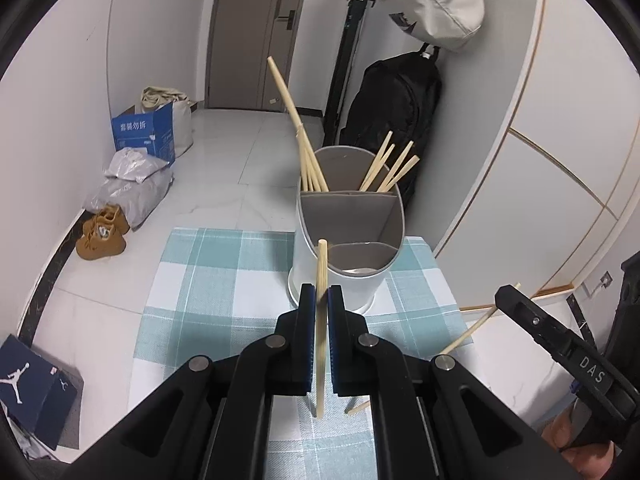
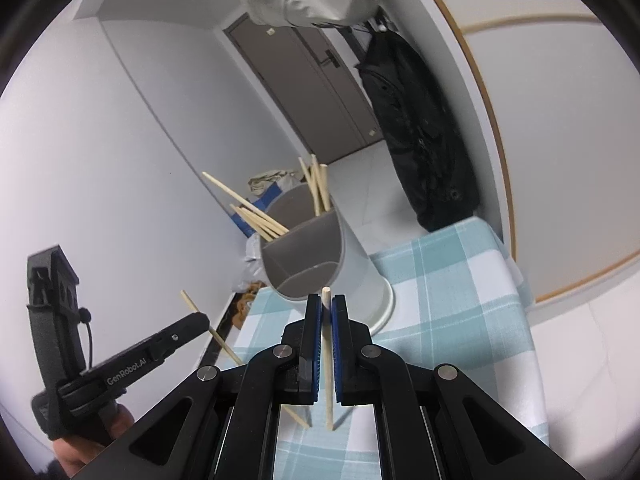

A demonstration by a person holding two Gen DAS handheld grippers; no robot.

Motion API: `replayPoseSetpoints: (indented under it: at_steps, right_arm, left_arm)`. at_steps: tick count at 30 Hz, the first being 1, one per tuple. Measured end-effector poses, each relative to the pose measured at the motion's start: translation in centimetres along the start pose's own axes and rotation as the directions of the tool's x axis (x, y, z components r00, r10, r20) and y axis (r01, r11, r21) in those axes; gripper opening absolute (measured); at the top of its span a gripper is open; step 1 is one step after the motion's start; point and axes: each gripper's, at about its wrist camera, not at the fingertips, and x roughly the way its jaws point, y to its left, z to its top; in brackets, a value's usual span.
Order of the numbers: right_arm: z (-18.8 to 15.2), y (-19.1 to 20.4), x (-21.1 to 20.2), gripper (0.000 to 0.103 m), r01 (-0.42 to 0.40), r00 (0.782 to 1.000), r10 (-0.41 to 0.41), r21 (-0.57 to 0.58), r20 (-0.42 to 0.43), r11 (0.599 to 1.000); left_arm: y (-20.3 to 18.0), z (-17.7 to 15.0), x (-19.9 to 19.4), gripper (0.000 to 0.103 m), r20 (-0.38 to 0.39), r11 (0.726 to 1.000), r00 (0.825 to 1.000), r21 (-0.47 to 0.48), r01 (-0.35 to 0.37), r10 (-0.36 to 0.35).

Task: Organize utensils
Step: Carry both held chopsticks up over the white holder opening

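Observation:
A white utensil holder point(image 1: 340, 276) with grey dividers stands on the checked cloth point(image 1: 224, 280); it also shows in the right wrist view point(image 2: 356, 276). Several wooden chopsticks point(image 1: 308, 168) lean in its far compartment. My left gripper point(image 1: 322, 300) is shut on one chopstick point(image 1: 321, 340), held upright just before the holder. My right gripper point(image 2: 327, 312) is shut on another chopstick point(image 2: 328, 360), also close before the holder. The right gripper shows at the right edge of the left wrist view point(image 1: 512, 300), and the left gripper at the left of the right wrist view point(image 2: 200, 324).
A black backpack point(image 1: 392, 104) and a white bag point(image 1: 436, 4) hang behind the holder by the curved wall. Brown shoes point(image 1: 102, 232), plastic bags point(image 1: 132, 184) and a blue box point(image 1: 146, 130) lie on the floor to the left. A door point(image 1: 252, 32) is at the back.

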Motion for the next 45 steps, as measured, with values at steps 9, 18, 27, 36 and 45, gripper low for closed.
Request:
replayPoseSetpoints:
  at_steps: [9,18,27,36,45]
  right_arm:
    - [0.4,2.3,-0.1,0.004,0.021,1.000,-0.018,-0.091,0.025,0.996]
    - [2.6,3.3,-0.7,0.004,0.010,0.998,-0.004,-0.099,0.056,0.995]
    - [6.6,3.7,-0.9,0.004,-0.001,0.998,0.006,-0.074,0.069,0.997]
    - [12.1,5.4,-0.7,0.004,-0.007,0.992,0.019,-0.098,0.122,0.995]
    - [17.2,7.4,1.5,0.004,0.011,0.985,0.018,-0.168,0.169,0.986]
  left_arm:
    - [-0.3,0.6,-0.9,0.002,0.003,0.999,1.000,0.033,0.016,-0.016]
    - [-1.1,3.0,-2.2,0.002,0.037,0.998,0.998,0.040,0.041,-0.043]
    - [-2.1,6.9,-3.3,0.002,0.065,0.997,0.996,0.047,0.058,-0.061]
    - [-2.7,11.4,-4.4,0.002,0.138,0.997,0.988,0.057,0.056,-0.064]
    - [-2.1,15.3,-3.2,0.002,0.193,0.998,0.980,0.025,0.054,-0.057]
